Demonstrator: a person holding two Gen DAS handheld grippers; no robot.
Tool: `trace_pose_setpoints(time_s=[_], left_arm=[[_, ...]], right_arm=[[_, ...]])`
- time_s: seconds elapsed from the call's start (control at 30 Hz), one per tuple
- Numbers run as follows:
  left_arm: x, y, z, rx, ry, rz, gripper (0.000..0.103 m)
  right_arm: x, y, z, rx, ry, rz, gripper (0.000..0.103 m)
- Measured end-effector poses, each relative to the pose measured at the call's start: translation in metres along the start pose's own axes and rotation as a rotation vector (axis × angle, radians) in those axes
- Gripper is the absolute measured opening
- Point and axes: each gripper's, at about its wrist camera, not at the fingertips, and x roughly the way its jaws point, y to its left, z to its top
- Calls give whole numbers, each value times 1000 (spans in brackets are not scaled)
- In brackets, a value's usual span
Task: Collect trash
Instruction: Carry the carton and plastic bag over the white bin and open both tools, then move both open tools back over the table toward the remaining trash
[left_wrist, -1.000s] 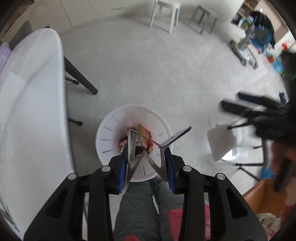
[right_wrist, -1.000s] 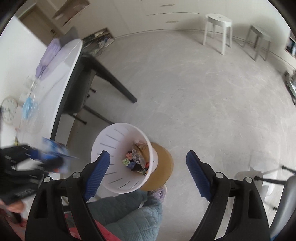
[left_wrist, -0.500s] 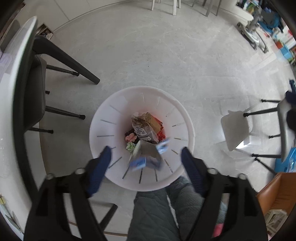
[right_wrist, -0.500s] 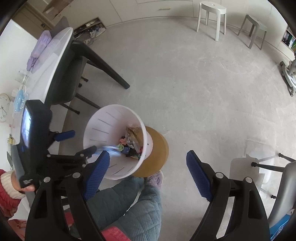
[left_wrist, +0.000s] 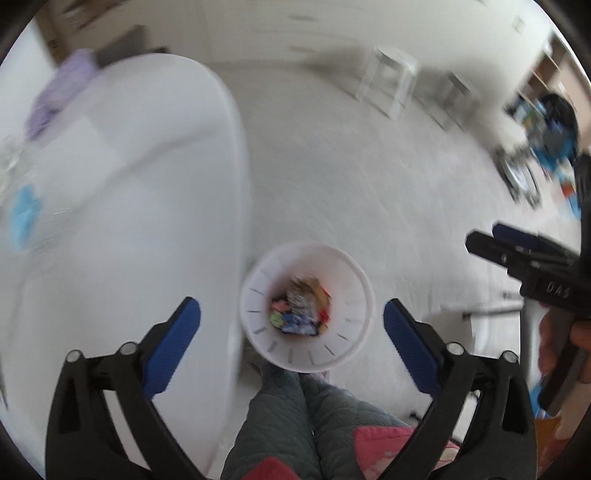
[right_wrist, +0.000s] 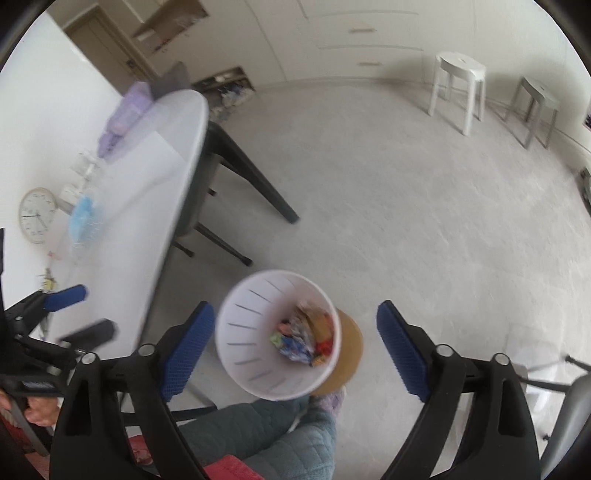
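Trash (left_wrist: 301, 314) lies in a loose heap at the bottom of the white bin (left_wrist: 255, 291), which stands upright on the floor by the person's feet, mouth up, beside the white table (left_wrist: 140, 192). It looks like crumpled wrappers and paper: light, soft, springy, best pinched at a folded edge rather than across a flat face. The heap has no clear long axis; blur hides how single pieces point, so I cannot tell. Both grippers hang above the bin. The left gripper (left_wrist: 291, 328) is opening wide with nothing between its jaws; the right gripper (right_wrist: 295, 341) is also opening, equally empty.
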Motion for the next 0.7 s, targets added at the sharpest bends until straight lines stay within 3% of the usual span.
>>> trace_pose_setpoints(time_s=[0.17,0.2,0.33,0.7], left_arm=[[-43,36,-15,-143,-48,69,95],[-48,42,-18,-168,-50,80,95],[-59,60,-34,-266,-74,108,95],[-73,106,-57,-395,-82,152,95]], right_arm=[[-7,35,15,-96,-7,72,93],[-8,43,17,-125,-8,77,97],[-7,65,22,-203,2,98,98],[8,127,28,-333,60,138,100]])
